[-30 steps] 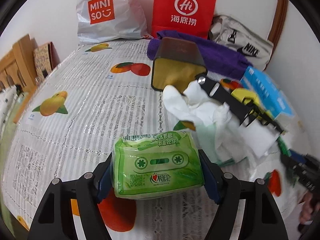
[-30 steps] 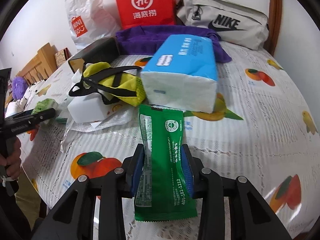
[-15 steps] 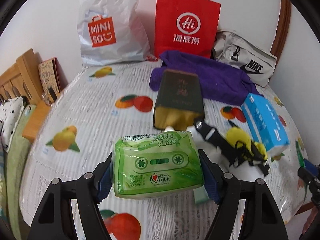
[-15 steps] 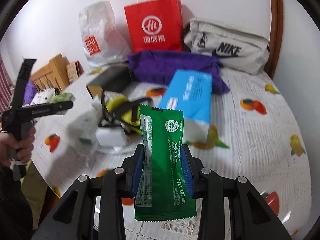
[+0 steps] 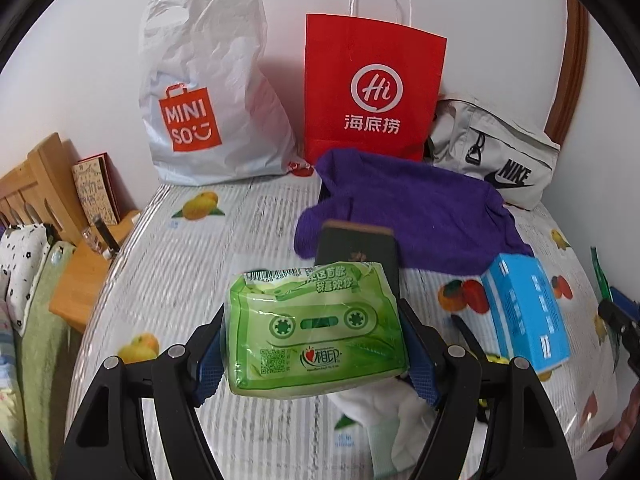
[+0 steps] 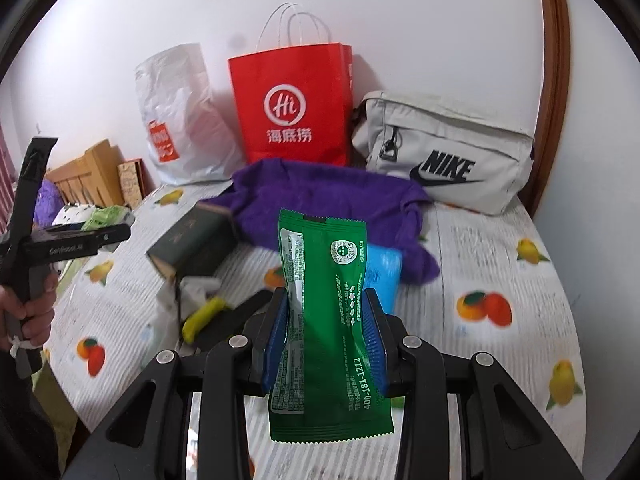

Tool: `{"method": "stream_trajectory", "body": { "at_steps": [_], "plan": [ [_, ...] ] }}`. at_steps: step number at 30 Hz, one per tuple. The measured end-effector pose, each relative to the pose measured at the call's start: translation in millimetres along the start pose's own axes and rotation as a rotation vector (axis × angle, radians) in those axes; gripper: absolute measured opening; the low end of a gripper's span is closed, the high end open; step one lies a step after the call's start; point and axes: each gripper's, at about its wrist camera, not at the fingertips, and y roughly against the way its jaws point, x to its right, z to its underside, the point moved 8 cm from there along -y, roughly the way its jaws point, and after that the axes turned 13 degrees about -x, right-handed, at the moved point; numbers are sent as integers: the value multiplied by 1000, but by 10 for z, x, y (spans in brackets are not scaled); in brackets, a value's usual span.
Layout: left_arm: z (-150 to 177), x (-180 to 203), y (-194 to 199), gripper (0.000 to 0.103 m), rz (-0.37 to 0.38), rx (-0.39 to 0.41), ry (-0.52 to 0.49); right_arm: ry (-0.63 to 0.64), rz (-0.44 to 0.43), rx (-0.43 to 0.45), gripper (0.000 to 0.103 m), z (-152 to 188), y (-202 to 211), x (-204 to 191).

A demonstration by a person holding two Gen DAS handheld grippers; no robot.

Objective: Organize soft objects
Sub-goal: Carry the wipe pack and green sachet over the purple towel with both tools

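Tissue pack (image 5: 316,332), MINISO bag (image 5: 200,92), NIKE pouch (image 6: 448,160)

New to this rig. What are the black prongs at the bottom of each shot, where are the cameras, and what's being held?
No robot here: a person holds a two-finger gripper in each hand, each carrying a fisheye camera that looks along its fingers. The left wrist view shows the left gripper shut on a light green tissue pack. The right wrist view shows the right gripper shut on a dark green sachet. Below is a fruit-print tablecloth with a purple cloth, a blue tissue pack, a dark box, a red paper bag, a white plastic bag and a grey Nike bag.
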Motion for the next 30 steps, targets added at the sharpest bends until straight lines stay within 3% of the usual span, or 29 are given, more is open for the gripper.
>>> {"method": "stream_trajectory", "body": {
  "at_steps": [8, 18, 30],
  "plan": [
    [-349, -65, -172, 74, -10, -6, 13, -23, 15, 0, 36, -534, -343, 152],
    [-711, -49, -606, 74, 13, -60, 19, -58, 87, -70, 36, -1107, -1042, 429],
    [-1071, 94, -1011, 74, 42, -114, -4, -56, 80, -208, 36, -1308, -1883, 644]
  ]
}}
